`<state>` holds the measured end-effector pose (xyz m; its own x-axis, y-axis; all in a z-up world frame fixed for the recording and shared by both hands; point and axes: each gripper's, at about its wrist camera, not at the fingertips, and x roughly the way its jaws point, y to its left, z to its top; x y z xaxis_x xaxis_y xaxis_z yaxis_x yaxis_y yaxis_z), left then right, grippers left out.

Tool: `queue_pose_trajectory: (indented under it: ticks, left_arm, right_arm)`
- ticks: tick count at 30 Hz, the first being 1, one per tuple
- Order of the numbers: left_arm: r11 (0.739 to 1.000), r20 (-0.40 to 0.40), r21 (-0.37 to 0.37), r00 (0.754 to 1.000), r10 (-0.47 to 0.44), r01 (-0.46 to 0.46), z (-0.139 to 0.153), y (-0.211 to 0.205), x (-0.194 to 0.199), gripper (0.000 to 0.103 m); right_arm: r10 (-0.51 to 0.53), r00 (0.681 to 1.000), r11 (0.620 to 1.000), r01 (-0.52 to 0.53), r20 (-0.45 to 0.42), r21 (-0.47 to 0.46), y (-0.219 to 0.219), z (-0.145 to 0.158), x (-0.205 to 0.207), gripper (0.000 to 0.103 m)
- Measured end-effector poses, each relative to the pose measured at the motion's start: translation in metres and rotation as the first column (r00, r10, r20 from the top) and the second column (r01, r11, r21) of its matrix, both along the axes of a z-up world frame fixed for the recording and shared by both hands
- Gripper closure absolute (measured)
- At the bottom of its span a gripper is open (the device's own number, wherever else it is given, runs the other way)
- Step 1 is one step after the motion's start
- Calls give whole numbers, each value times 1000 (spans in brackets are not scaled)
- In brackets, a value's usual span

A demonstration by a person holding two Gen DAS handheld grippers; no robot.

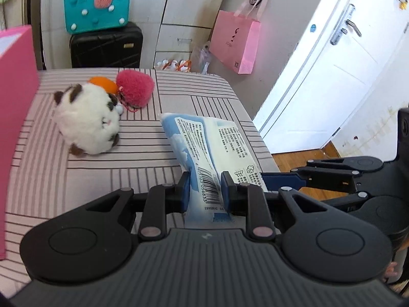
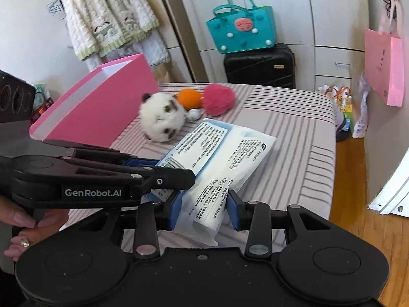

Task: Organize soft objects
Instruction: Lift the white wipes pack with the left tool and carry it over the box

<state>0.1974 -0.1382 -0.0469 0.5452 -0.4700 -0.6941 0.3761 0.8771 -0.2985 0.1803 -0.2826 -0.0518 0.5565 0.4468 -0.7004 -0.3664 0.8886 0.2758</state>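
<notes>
A soft white and blue pack (image 1: 209,151) (image 2: 225,153) lies on the striped pink cover. My left gripper (image 1: 205,190) is shut on its near end by the barcode. My right gripper (image 2: 204,208) is shut on the same pack's near corner, right beside the left gripper (image 2: 163,176). The right gripper (image 1: 294,179) shows at the pack's right edge in the left wrist view. A white plush animal (image 1: 89,122) (image 2: 163,115), an orange pompom (image 1: 102,83) (image 2: 189,97) and a pink pompom (image 1: 135,87) (image 2: 219,98) lie further back.
An open pink box (image 2: 97,107) (image 1: 15,97) stands on the left of the cover (image 1: 102,168). A black suitcase (image 2: 259,66) with a teal bag (image 2: 242,28) stands behind. A pink paper bag (image 1: 235,41) hangs on the wall. Wooden floor (image 2: 358,217) and a white door (image 1: 332,71) lie right.
</notes>
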Motion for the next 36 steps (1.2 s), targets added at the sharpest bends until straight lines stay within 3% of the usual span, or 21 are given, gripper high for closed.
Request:
queue_pose_trajectory:
  ticks: [13,22,32,36]
  left_arm:
    - [998,104,27,992,-67,65,39,36,-50,80]
    - [994,90,0,990,-110,110,63,76,-75,78]
    - [995,111,6,989,-101,101,94,127,-99,78]
    - [998,168,6,984,-66,66,107,150,-111,79]
  right_arm:
    - [108,994,994,-108,4,16,32,41,-40,52]
    - [171,985,985,-171,36,22,59,69,-61,52]
    - [298,949,954,-296,106,-34,111,104,-74,52]
    - [361,920,932,-359,154,-41,131,116,-75,52]
